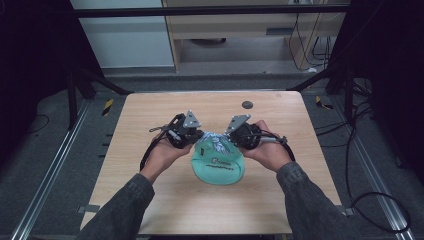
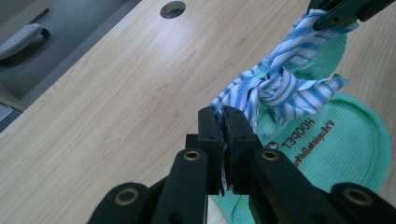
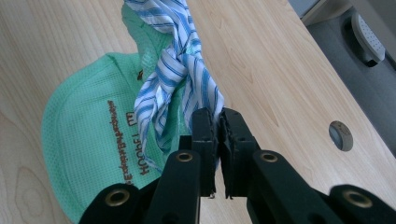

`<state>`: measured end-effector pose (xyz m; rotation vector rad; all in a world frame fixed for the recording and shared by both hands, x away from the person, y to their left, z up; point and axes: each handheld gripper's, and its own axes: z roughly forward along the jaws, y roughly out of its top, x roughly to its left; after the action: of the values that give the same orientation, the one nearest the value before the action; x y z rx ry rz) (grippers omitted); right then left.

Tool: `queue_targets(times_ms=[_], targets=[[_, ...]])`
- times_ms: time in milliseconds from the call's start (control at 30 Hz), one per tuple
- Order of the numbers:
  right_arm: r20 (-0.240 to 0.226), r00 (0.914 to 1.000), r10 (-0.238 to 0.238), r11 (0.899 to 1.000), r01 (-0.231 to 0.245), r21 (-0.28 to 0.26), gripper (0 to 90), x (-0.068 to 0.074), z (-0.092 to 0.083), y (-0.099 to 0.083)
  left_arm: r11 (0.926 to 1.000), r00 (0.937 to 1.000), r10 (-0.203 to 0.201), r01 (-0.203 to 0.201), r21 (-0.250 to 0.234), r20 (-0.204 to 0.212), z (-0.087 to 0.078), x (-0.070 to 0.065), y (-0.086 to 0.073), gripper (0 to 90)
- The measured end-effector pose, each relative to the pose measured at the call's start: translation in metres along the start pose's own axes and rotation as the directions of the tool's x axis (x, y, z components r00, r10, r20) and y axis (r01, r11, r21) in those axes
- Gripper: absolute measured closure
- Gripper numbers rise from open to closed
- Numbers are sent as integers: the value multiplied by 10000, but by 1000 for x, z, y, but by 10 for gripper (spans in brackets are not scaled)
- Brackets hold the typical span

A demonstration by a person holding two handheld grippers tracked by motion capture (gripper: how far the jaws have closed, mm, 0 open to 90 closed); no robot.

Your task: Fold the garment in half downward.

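Nearest to my eye are my own two black jaws; in the left gripper view my left gripper point(image 2: 223, 122) has them pressed together on one end of the blue-and-white striped cloth point(image 2: 280, 86), with only a sliver of fabric showing between the pads; in the right gripper view my right gripper point(image 3: 215, 122) is clamped the same way on the other end of that cloth point(image 3: 175, 65). Between my two grips the striped cloth is tied into a knot, which sits roughly midway along it and hangs just over the table; loose tails stick out from the knot to one side. The cloth runs through the upper edge of a green mesh bag point(image 2: 345, 135), which lies flat on the wooden table point(image 2: 116, 93) with dark lettering on its face; from above, the bag point(image 1: 218, 166) rests near the middle of the table point(image 1: 150, 115), its body spreading toward me, while my left gripper point(image 1: 196, 138) and right gripper point(image 1: 231, 140) meet over its far edge, close together. A round hole point(image 1: 247, 104) sits in the tabletop well beyond my hands.
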<state>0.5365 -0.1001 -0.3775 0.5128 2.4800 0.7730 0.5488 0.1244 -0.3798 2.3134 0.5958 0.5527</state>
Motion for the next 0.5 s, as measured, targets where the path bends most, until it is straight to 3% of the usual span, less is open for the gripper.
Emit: queue_targets(times_ms=[500], targets=[[-179, 9998, -104, 9999, 104, -44, 844, 11, 1, -13, 9995, 9995, 299, -299, -28, 44, 2, -15, -8, 867]])
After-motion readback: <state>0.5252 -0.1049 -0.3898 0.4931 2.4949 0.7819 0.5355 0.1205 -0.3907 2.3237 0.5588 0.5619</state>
